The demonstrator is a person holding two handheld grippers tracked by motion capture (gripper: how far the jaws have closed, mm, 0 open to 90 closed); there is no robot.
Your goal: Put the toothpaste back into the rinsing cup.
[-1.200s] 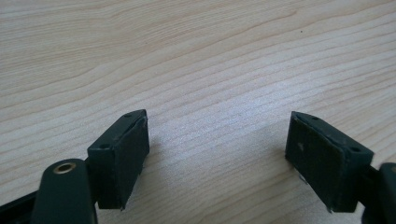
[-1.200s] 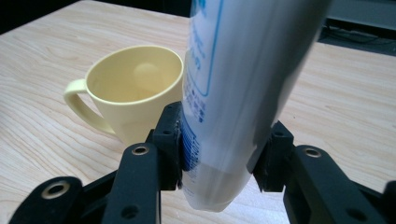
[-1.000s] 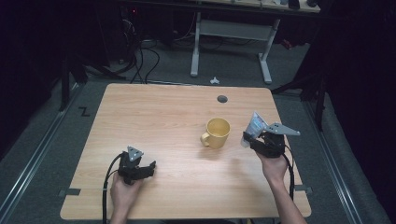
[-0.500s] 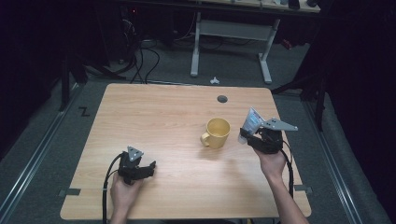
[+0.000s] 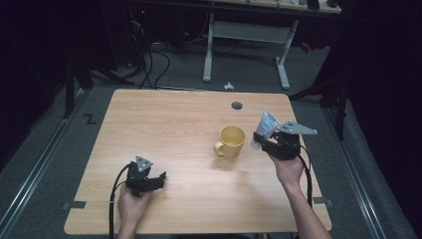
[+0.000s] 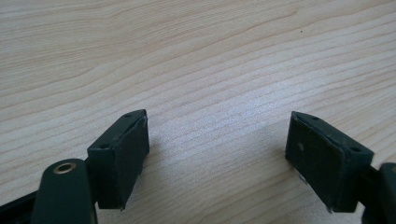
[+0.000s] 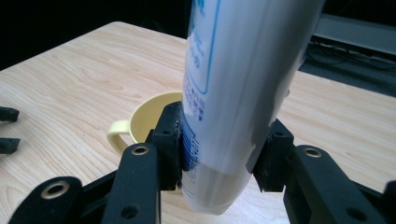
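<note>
Right tool (image 5: 262, 141) of mine was clamped on a white tube (image 5: 263, 127) with blue print, one pad pressing each side of it near its lower end. In the right gripper view the tube (image 7: 243, 88) rose between my two black jaws, leaning a little, with its rounded end hanging just below the pads. Held above the desk (image 5: 174, 124), it pointed up and away from my right hand (image 5: 287, 170). Just beside this tool, on its left, stood a yellow mug (image 5: 230, 142) upright on the desk, its handle turned toward my side. In the right gripper view the mug (image 7: 147, 116) sat directly behind the tube, partly hidden by it.

Left tool (image 5: 160, 180) rested low on the desk near my edge, well apart from the mug and the tube. Its jaws stood wide apart in the left gripper view, with bare wood grain (image 6: 210, 70) between them and nothing held.
</note>
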